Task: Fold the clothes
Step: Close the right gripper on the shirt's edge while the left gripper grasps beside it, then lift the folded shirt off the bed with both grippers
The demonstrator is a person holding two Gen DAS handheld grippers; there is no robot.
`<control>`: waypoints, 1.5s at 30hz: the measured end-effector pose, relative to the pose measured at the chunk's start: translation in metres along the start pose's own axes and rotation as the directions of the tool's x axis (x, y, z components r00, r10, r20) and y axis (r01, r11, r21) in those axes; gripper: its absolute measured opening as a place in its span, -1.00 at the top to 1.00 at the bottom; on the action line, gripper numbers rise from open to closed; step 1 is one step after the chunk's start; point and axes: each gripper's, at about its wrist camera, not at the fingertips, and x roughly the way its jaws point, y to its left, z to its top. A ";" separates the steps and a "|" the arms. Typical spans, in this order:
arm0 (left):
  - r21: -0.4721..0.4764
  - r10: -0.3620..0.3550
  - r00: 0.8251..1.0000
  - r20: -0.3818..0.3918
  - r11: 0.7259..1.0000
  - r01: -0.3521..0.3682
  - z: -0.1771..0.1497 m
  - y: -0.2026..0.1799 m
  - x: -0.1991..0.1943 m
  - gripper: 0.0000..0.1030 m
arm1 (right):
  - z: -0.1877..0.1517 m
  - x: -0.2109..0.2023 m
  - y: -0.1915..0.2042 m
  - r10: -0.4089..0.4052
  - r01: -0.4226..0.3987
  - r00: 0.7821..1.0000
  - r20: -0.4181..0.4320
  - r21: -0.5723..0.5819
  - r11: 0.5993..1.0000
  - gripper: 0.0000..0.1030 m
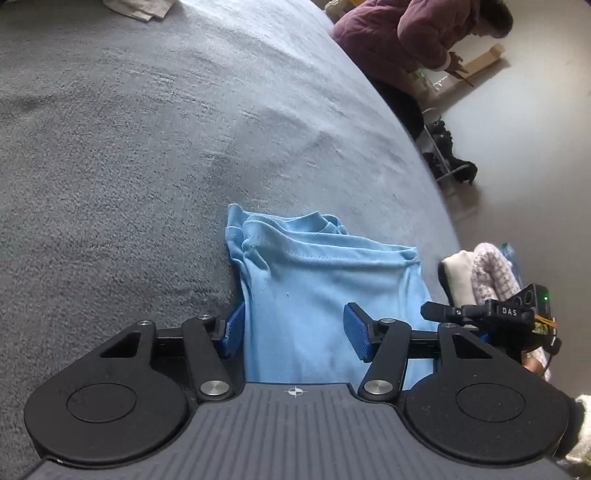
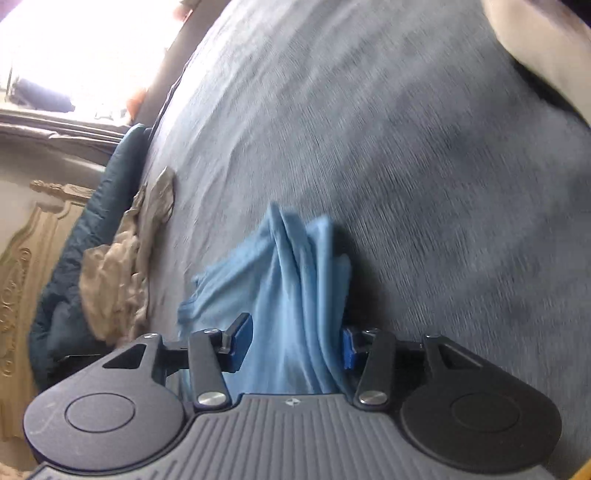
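The left hand-held gripper (image 1: 295, 332) pointed down over a grey bed cover (image 1: 155, 155). A light blue garment (image 1: 317, 295) lay folded in layers on the cover, straight ahead of it and running back under its body. Its left pad (image 1: 233, 330) stood at the garment's left edge and its right pad (image 1: 357, 332) sat over the cloth with a clear gap between them, so the jaws were parted; the view does not settle whether either pad pressed the cloth. To its right, the other hand-held gripper (image 1: 480, 314) showed at the bed's edge.

In the blurred right wrist view, the right hand-held gripper (image 2: 297, 345) had the same light blue garment (image 2: 291, 295) bunched in upright folds between its pads. The right pad (image 2: 349, 349) was against the cloth and the left pad (image 2: 242, 341) stood just beside it, so a firm grasp cannot be told.

Far ahead and to the right of the left hand-held gripper, a person in a purple padded jacket (image 1: 406, 33) bent over beside the bed. To the left of the right hand-held gripper, a crumpled beige cloth (image 2: 125, 266) lay on a dark teal quilt (image 2: 74, 258).
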 end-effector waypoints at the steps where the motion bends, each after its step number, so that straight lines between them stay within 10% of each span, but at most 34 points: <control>1: 0.004 -0.005 1.000 -0.001 1.000 0.005 0.005 0.000 0.006 -0.09 | 0.004 0.004 0.000 0.005 -0.005 1.000 0.002 -0.003 1.000 0.10; 15: 0.072 0.102 0.993 0.059 0.992 -0.106 0.007 -0.026 0.009 0.89 | 0.027 0.026 0.042 0.046 -0.041 0.999 0.021 -0.180 0.983 0.67; 25: 0.179 0.103 0.976 0.194 0.974 -0.138 -0.021 -0.093 -0.067 0.93 | -0.017 -0.043 0.101 0.027 0.015 0.994 0.105 -0.376 0.926 0.70; 45: 0.376 -0.024 0.962 0.272 0.923 -0.083 -0.041 -0.294 -0.202 0.93 | -0.128 -0.255 0.208 0.058 0.052 0.943 0.327 -0.319 0.946 0.70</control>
